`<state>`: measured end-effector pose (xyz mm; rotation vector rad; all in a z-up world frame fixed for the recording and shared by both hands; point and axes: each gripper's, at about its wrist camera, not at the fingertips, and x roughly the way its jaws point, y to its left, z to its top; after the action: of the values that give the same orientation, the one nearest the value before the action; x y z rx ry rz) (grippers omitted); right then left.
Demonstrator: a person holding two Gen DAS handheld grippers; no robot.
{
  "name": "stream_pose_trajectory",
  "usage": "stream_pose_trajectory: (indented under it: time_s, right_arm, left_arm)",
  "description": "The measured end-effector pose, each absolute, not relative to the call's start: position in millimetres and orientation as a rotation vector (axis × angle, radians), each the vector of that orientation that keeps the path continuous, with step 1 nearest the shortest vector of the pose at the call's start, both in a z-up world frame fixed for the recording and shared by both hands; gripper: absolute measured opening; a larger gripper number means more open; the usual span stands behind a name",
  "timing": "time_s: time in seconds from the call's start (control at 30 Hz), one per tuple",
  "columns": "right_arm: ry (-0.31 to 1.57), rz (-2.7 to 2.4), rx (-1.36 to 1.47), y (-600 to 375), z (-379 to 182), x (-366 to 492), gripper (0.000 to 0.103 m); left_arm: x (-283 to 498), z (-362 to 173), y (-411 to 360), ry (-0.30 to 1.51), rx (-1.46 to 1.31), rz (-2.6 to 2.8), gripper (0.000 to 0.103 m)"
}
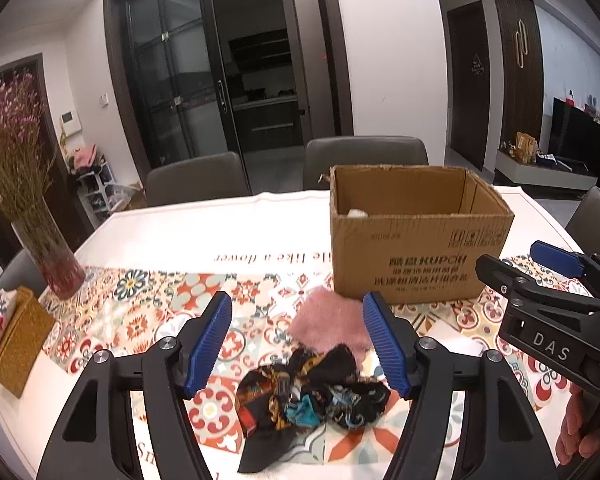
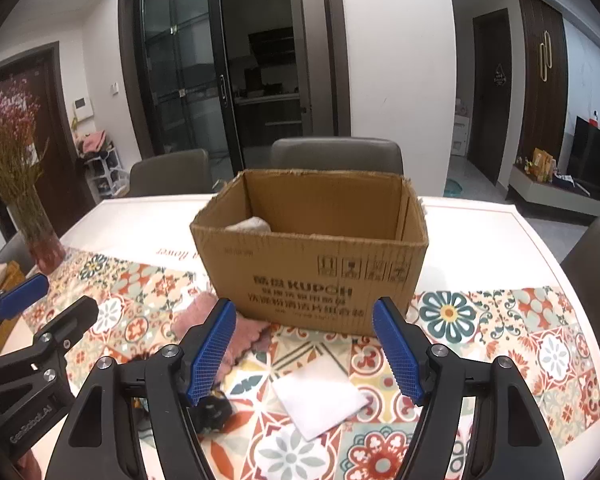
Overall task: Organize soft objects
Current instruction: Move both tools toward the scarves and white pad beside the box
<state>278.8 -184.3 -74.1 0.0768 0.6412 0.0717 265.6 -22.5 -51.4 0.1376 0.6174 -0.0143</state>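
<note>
Three soft things wait low in the frame near the box: a dark scarf, a pink cloth and a white cloth. The left gripper and the right gripper are both wide open and hold nothing. I think the picking step is on, so next the left one must drop down and pinch the scarf.

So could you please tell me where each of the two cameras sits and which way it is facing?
Left wrist: on the left gripper, looking forward and down at the dark scarf and pink cloth between its open fingers; the right gripper and part of a hand show at right.
Right wrist: on the right gripper, facing the box, white cloth below; the left gripper shows at left.
Shared: box, pink cloth, patterned table, vase, chairs and doors beyond.
</note>
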Motion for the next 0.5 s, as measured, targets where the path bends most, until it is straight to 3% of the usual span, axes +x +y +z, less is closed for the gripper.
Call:
stream_pose_trajectory:
  time_s: [0.33, 0.5]
  right_arm:
    - [0.699, 0.074, 0.059, -178, -100, 270, 0.072]
    - [0.731, 0.069, 0.058, -178, -112, 267, 0.072]
  left_arm:
    - [250, -79, -13, 0.687, 0.118, -0.020, 0.073]
    - [242, -94, -12, 0.717, 0.100, -0.027, 0.081]
